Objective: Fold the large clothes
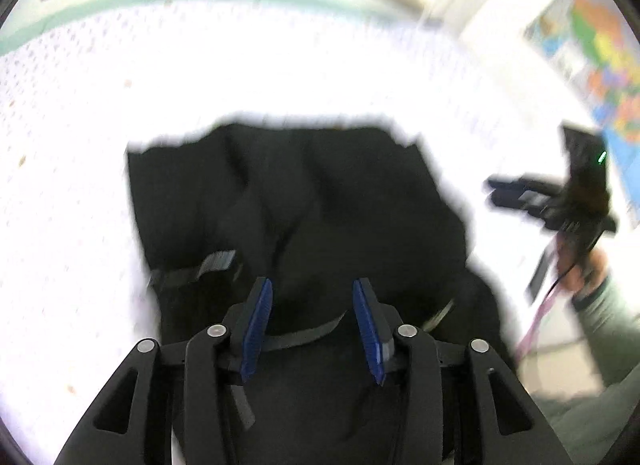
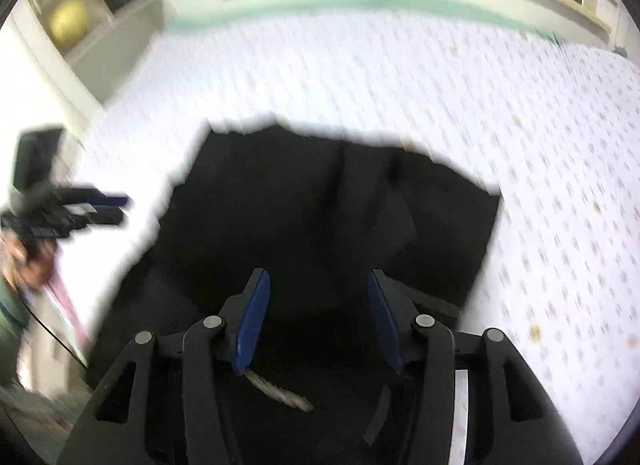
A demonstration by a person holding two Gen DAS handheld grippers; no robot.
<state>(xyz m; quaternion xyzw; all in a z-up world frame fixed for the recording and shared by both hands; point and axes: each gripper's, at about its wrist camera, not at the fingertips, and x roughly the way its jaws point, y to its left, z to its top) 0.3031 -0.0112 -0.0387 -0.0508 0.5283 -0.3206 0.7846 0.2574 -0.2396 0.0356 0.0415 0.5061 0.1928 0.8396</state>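
So both the left gripper (image 1: 312,325) and right gripper (image 2: 318,317) hang half-open, holding nothing. Black garment (image 1: 296,201) lies bunched on the near bedsheet (image 2: 440,97), probably just dropped to set a fold.

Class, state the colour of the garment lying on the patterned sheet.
Black; the garment shows best in the right wrist view.

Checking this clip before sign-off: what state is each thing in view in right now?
Black garment: lying rumpled on the bed, partly folded, held by neither gripper.
Left gripper: fingers apart, nothing pinched.
Right gripper: fingers apart, nothing pinched.
Grey drawcord: loose on the garment.
Patterned white bed cover: spread flat under the garment.
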